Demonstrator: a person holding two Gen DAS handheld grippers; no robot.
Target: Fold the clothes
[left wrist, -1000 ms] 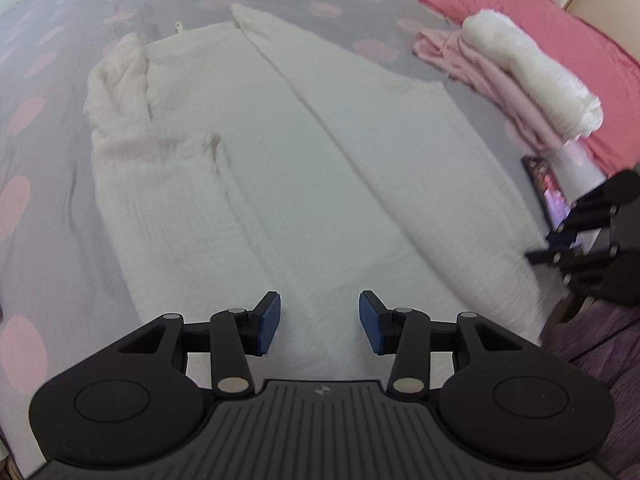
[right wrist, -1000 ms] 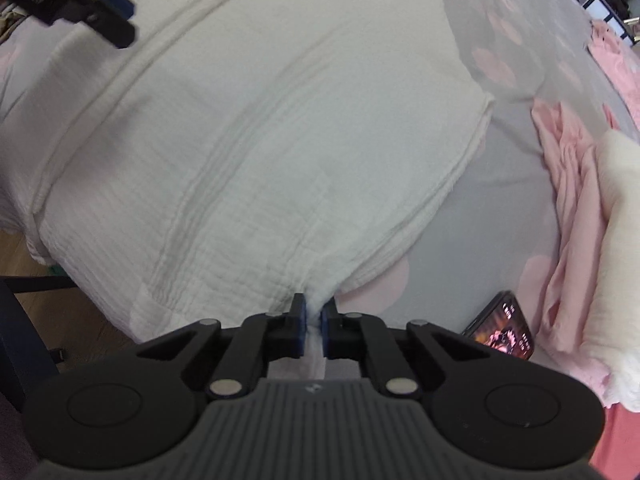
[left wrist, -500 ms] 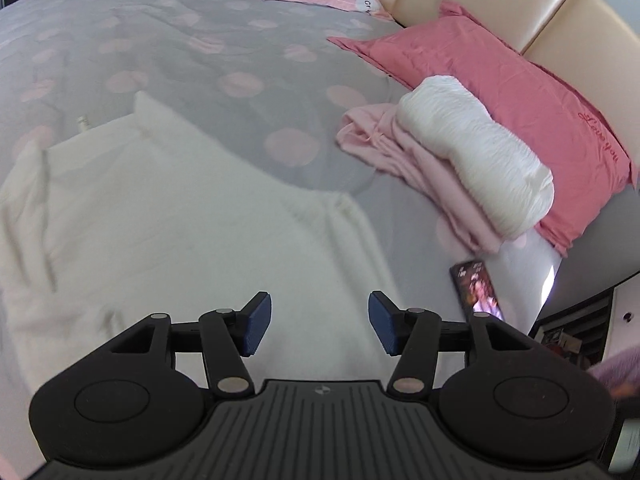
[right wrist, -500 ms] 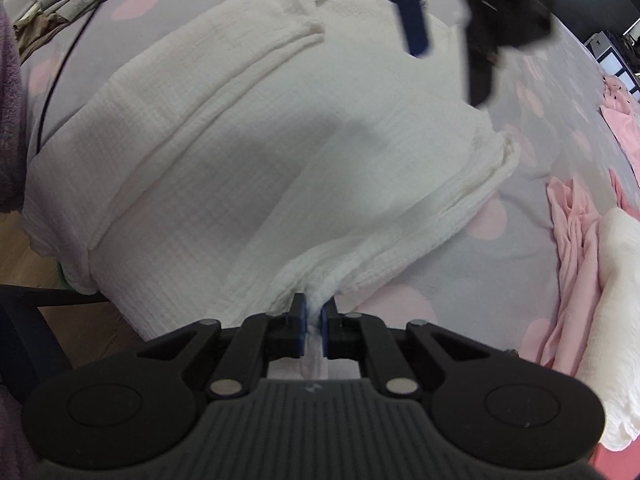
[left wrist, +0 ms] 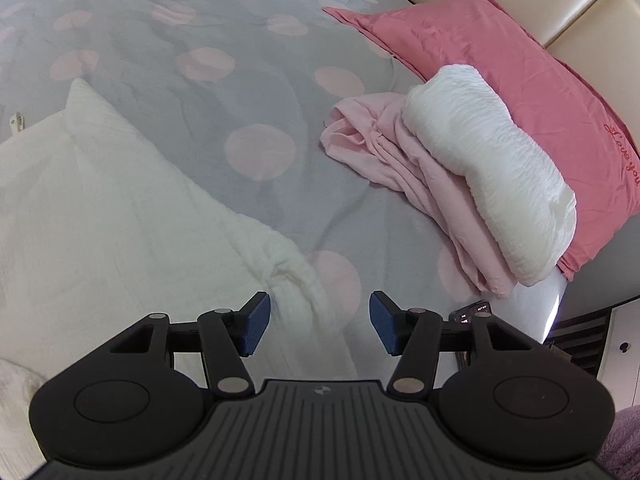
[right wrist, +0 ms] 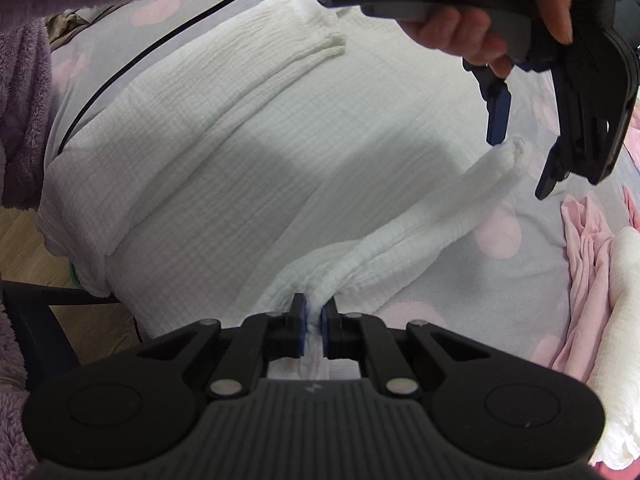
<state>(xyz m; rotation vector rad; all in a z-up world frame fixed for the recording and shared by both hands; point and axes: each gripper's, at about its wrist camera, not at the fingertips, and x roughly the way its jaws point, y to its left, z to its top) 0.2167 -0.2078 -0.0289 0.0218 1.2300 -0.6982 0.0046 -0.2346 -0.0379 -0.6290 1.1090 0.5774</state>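
Observation:
A white crinkled garment [right wrist: 240, 168] lies spread on the grey dotted bedspread [left wrist: 240, 80]. My right gripper [right wrist: 314, 326] is shut on the near edge of it, and the cloth bunches up between the pads. My left gripper [left wrist: 318, 322] stands open over the garment's right-hand corner [left wrist: 292, 276]. That corner lies between the blue pads [left wrist: 254, 330], which do not press on it. In the right wrist view the left gripper [right wrist: 522, 156] hangs at the upper right, held by a hand [right wrist: 460, 28], just above that same corner.
A crumpled pink garment [left wrist: 380, 152] with a rolled white cloth [left wrist: 492, 168] on it lies beside a pink pillow [left wrist: 500, 52]. A phone [left wrist: 474, 311] sits by the bed's edge. A black cable [right wrist: 140, 64] crosses the far side. Wooden floor [right wrist: 24, 256] shows at the left, beside a purple fuzzy sleeve [right wrist: 24, 100].
The left gripper has swept right across the garment to its right corner, and its jaws have widened. The right gripper keeps its pinch, with the edge drawn up slightly.

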